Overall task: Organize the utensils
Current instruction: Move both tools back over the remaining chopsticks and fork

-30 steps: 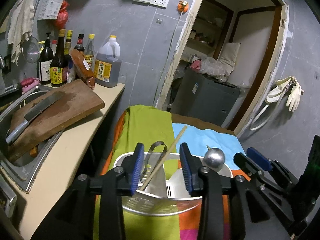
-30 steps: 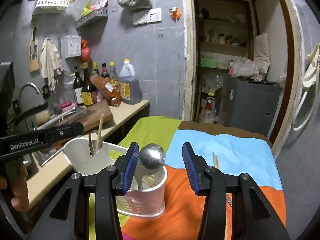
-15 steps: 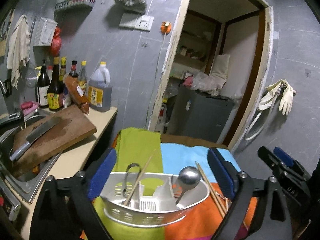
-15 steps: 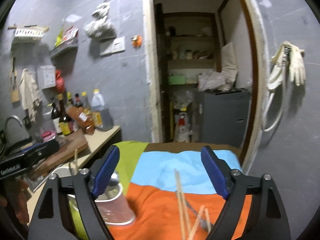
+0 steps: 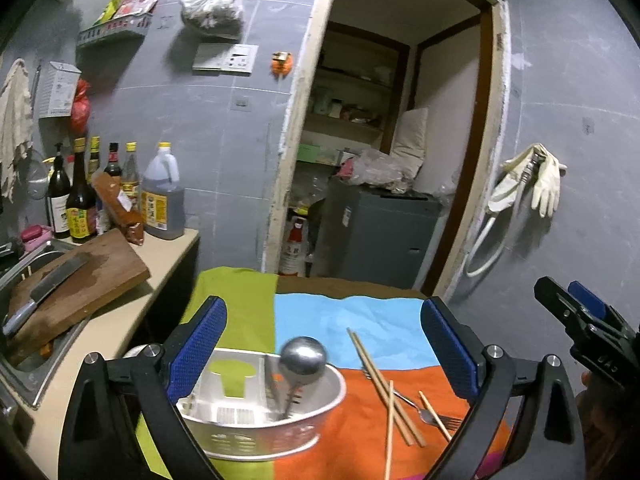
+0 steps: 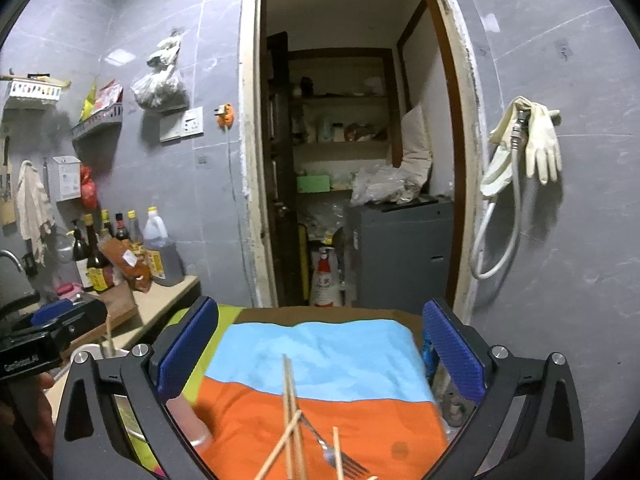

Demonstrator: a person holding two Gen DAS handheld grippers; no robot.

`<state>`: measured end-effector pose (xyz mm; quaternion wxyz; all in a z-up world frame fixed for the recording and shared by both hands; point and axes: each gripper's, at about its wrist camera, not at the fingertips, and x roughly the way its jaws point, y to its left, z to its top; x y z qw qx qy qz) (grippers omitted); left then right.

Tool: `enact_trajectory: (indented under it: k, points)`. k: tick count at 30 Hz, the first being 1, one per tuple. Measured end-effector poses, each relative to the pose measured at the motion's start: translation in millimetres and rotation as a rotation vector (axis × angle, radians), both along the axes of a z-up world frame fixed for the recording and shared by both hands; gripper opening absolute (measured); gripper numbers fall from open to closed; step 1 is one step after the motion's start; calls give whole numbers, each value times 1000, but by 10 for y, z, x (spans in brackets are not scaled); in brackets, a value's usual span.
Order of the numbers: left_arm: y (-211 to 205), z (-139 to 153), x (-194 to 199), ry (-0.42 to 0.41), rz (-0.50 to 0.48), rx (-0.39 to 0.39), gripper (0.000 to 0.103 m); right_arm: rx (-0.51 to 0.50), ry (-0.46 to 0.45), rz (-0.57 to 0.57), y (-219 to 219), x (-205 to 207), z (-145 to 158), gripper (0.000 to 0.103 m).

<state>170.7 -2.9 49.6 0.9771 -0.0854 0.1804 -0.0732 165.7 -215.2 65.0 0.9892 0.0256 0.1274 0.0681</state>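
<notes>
White plastic utensil caddy [image 5: 256, 420] already holds a steel ladle [image 5: 303, 357]. Just right of it, loose wooden chopsticks [image 5: 384, 388] and probably a fork [image 5: 434, 418] await sorting. Left gripper [image 5: 324, 352] and right gripper [image 6: 320, 356] both gape, empty.

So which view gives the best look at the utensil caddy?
The left wrist view: the white caddy sits nearly whole between the open left claw, ladle standing inside. The right wrist view catches only a blurred edge behind its own finger.

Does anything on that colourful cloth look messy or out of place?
Yes. Several chopsticks and a fork lie crisscrossed on the orange cloth, outside the white utensil caddy, where the ladle already stands.
</notes>
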Motion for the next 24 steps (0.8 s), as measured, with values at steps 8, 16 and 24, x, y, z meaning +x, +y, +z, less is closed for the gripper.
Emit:
enact_trajectory:
  k: [8,16,24]
  points:
    - [-390,-174,-11,35,-49,53,95,-26,55,-26,-279,7,-177,103]
    - [-701,-478,7,106,-73,123,95,-62,163,-33,-493,37,-518,103]
    - [-895,-837,133,215,-81,161,95,-68,331,-24,-681,94,-961,101]
